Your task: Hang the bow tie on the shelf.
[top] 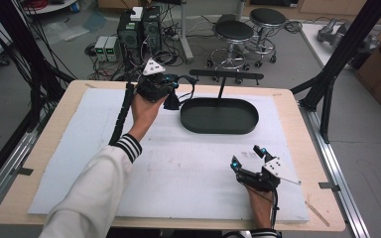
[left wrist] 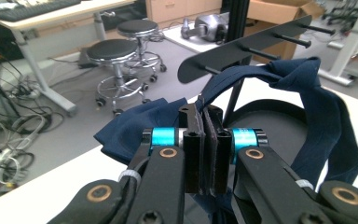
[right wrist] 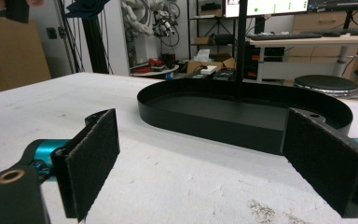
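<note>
The blue cloth [left wrist: 317, 112] is pinched tight in the left gripper [left wrist: 204, 140] and held up by the peg rack [left wrist: 242, 51] — likely to be hung there — while the right gripper [right wrist: 205, 158] is kept wide open, holding nothing

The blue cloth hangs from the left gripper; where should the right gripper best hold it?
Probably the free loop of the blue cloth beside the left gripper, approached from the tray side; it hangs open there, while the right gripper is open.

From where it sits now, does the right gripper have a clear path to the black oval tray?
Probably yes. The right gripper rests on the white mat with its jaws open and facing the black oval tray, with bare mat between them. The left gripper, holding the blue cloth, is off to the side.
</note>
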Demonstrator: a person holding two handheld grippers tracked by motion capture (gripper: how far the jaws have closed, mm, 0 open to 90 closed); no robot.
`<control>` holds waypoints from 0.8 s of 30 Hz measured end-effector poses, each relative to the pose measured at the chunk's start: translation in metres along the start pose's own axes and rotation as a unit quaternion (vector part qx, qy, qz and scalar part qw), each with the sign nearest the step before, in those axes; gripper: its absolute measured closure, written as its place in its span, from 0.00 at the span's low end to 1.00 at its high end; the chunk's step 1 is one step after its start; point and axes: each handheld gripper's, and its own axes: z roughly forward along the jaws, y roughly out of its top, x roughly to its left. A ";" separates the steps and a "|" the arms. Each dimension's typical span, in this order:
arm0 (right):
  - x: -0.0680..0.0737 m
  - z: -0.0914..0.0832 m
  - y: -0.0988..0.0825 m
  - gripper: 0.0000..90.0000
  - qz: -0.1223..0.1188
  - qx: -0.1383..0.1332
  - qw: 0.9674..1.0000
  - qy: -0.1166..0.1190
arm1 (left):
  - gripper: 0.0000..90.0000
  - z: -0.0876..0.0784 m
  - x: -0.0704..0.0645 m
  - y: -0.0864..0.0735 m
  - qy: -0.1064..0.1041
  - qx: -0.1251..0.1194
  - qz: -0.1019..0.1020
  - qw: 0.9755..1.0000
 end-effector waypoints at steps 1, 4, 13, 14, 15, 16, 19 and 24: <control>0.000 0.000 0.000 0.12 -0.001 -0.001 1.000 0.000 | 0.97 0.002 -0.001 0.002 0.000 0.000 -0.001 1.000; 0.000 -0.001 0.000 0.12 0.002 0.000 1.000 0.001 | 0.97 0.009 -0.006 0.008 0.001 -0.001 -0.004 1.000; -0.001 -0.001 0.000 0.12 0.003 -0.003 1.000 0.003 | 0.97 0.029 -0.012 0.011 0.003 0.007 -0.014 1.000; 0.000 -0.001 0.000 0.12 0.004 -0.004 1.000 0.001 | 0.97 0.030 -0.012 0.011 0.003 0.008 -0.015 1.000; -0.001 -0.001 0.000 0.12 0.004 -0.003 1.000 0.002 | 0.97 0.031 -0.012 0.011 0.005 0.007 -0.016 1.000; -0.001 -0.001 0.000 0.12 0.005 -0.003 1.000 0.002 | 0.97 0.031 -0.012 0.011 0.006 0.009 -0.016 1.000; -0.001 -0.001 0.000 0.12 0.005 -0.003 1.000 0.002 | 0.97 0.034 -0.011 0.009 0.009 0.013 -0.018 1.000; -0.001 -0.001 0.000 0.12 0.005 -0.003 1.000 0.001 | 0.97 0.038 -0.011 0.008 0.013 0.013 -0.022 1.000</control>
